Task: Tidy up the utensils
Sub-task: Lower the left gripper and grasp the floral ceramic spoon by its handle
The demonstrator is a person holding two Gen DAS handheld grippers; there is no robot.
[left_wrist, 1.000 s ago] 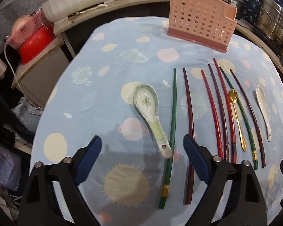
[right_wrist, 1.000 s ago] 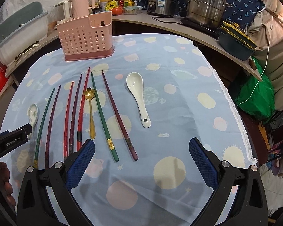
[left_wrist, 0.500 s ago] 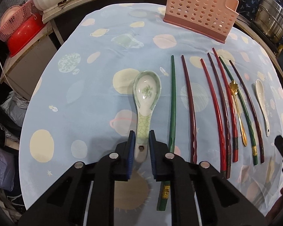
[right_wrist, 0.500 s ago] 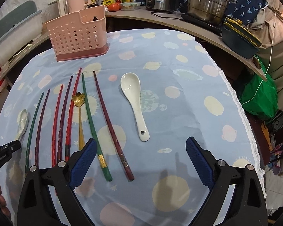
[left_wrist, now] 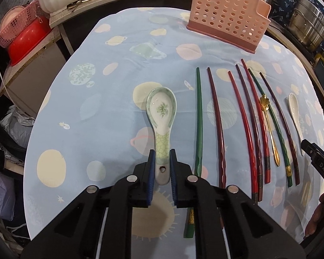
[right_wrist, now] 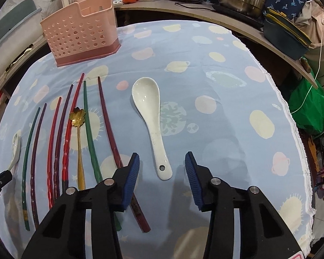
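Nearest to me, on the left side, I have the left tongs (left_wrist: 162, 168) clamped on the handle end of the green-patterned ceramic soup spoon (left_wrist: 162, 118), whose bowl points away from me over the blue planet-print cloth on the desk (left_wrist: 92, 112). I cannot tell whether the spoon lies on the cloth or is lifted just off it. On my right, the right tongs (right_wrist: 162, 170) stand wide, straddling the handle of the plain white ceramic soup spoon (right_wrist: 150, 112) without touching it.

Between the two spoons lies the row of long lacquered chopsticks, green, dark red and red (left_wrist: 246, 125), with a small gold flower-headed spoon (right_wrist: 77, 129) among them. Beyond, at the far edge of the cloth, stands the pink perforated plastic utensil holder (right_wrist: 80, 36).

My grip sits at the glazed handle's tip, so I judge the heavy bowl could pivot down or slip out when I lift. On the right, closing off-centre could skate the white spoon sideways into the nearest chopstick.

From either camera I cannot see down into the holder's compartments. My own tongs cover the near ends of some chopsticks.
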